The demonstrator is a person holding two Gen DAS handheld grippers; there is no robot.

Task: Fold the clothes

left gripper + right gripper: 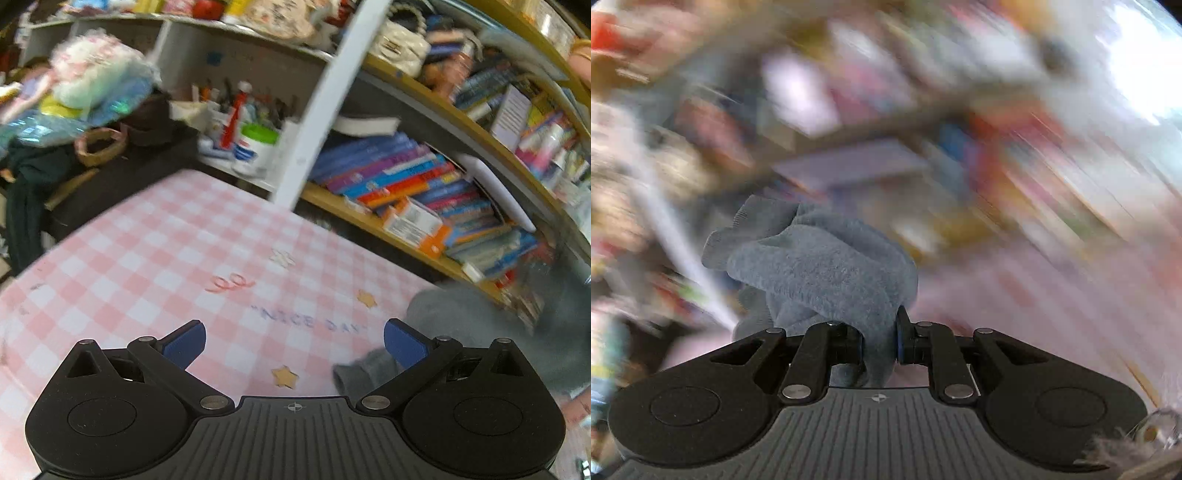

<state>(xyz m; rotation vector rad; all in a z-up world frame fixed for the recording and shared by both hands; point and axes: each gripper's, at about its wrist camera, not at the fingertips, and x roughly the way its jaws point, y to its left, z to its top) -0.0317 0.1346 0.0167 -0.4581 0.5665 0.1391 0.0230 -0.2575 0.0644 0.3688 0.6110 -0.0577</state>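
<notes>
Bunching between right gripper (879,343) pads, seemingly lifted, grey garment (820,266)

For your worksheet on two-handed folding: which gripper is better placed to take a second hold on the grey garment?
Left gripper: open and empty beside the grey garment. Right gripper already clamps it.
</notes>
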